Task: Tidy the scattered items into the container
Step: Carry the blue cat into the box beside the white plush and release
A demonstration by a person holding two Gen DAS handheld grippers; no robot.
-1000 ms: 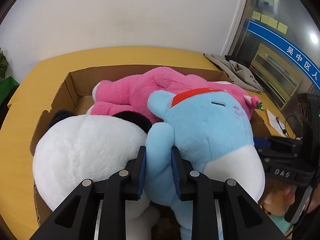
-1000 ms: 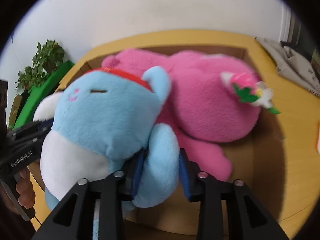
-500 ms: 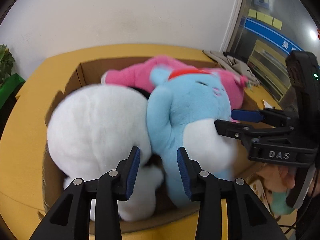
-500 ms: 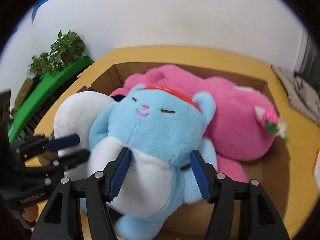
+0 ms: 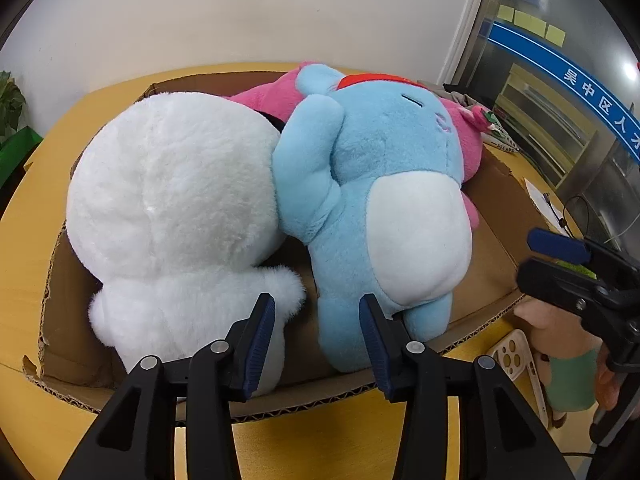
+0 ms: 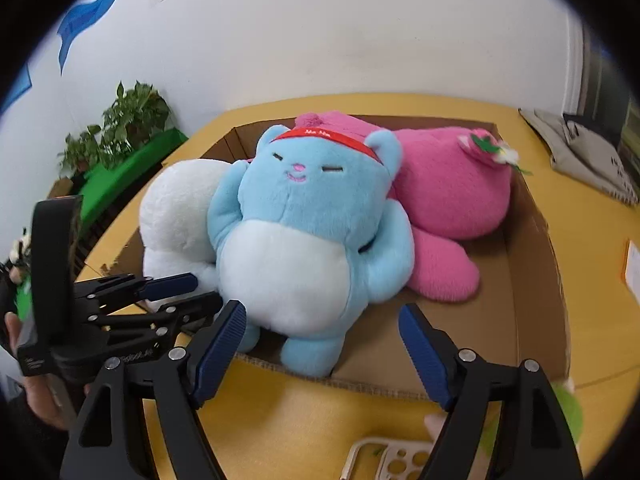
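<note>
Fluffy blue plush [image 6: 304,236] in cardboard box [image 6: 532,264], both hand-held grippers [image 5: 316,344] [image 6: 320,344] opening, nothing betw. jaws.

**Bright, even light; fisheye bending at the rims**

Soft indoor light falls evenly, with faint shadows beneath the plush toys. A ceiling lamp [image 5: 631,72] glares at upper right of the left view. Black vignettes ring both frames; straight edges bow. The right view's lower corners are blurred.

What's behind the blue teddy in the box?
Behind the blue plush lies a pink plush with a flower, inside the cardboard box. The blue one covers much of the pink one, so its face cannot be seen.
</note>
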